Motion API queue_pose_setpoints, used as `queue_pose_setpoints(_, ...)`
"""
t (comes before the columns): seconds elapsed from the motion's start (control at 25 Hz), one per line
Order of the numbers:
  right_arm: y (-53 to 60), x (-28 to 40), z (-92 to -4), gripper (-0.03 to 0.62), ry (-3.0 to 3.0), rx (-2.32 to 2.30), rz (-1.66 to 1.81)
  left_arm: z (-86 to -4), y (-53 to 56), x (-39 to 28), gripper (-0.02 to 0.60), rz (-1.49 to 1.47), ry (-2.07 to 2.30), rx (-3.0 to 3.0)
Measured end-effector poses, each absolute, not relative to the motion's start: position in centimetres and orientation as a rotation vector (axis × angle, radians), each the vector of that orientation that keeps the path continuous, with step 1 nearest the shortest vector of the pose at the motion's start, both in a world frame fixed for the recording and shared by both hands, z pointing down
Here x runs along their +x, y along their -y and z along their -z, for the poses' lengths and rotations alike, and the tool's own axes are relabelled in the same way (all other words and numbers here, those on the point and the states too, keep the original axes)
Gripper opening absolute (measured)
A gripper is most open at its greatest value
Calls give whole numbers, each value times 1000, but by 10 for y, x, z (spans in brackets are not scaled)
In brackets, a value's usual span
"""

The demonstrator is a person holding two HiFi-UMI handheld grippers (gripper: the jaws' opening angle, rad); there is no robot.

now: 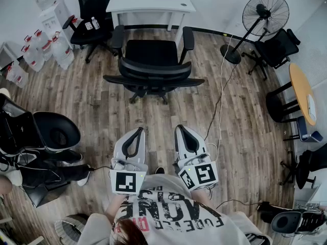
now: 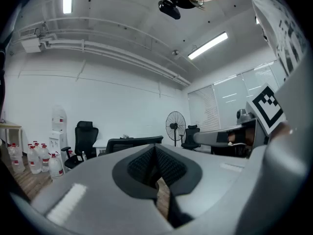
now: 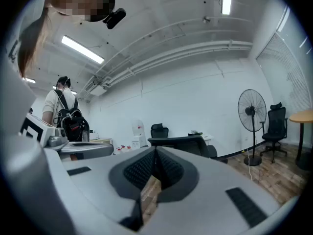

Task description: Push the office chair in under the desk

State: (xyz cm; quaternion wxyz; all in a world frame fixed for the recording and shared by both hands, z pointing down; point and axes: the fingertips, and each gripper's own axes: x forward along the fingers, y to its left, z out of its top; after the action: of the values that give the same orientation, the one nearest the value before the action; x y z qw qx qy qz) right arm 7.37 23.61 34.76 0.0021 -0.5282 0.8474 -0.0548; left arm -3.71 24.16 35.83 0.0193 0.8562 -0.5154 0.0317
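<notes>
A black office chair (image 1: 152, 65) stands on the wood floor just in front of a white desk (image 1: 149, 2), its backrest turned toward me and its seat facing the desk. The chair's backrest top (image 2: 133, 141) shows over the left gripper, and the same backrest (image 3: 182, 141) shows in the right gripper view. My left gripper (image 1: 139, 130) and right gripper (image 1: 180, 128) are held side by side close to my body, a step short of the chair. Both are shut with nothing between the jaws and neither touches the chair.
A second black chair (image 1: 92, 6) sits left of the desk beside water bottles (image 1: 48, 45). A standing fan (image 1: 261, 19) and its cable (image 1: 220, 96) lie to the right, with another chair (image 1: 276, 47) and a round table (image 1: 301, 93). A seated person's legs (image 1: 46, 172) are at left.
</notes>
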Motion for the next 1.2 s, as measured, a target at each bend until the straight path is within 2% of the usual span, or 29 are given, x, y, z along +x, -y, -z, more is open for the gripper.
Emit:
queue_pose_setpoints(0.84,-247,112,-344,17,-2728,-1508,99,-355,-252,13,11,-62,1642,2661)
queue_pose_setpoints(1.2,-251,113,-355,18,-2771,-1362,221,-368,-253,20,11,-80,1658,2628)
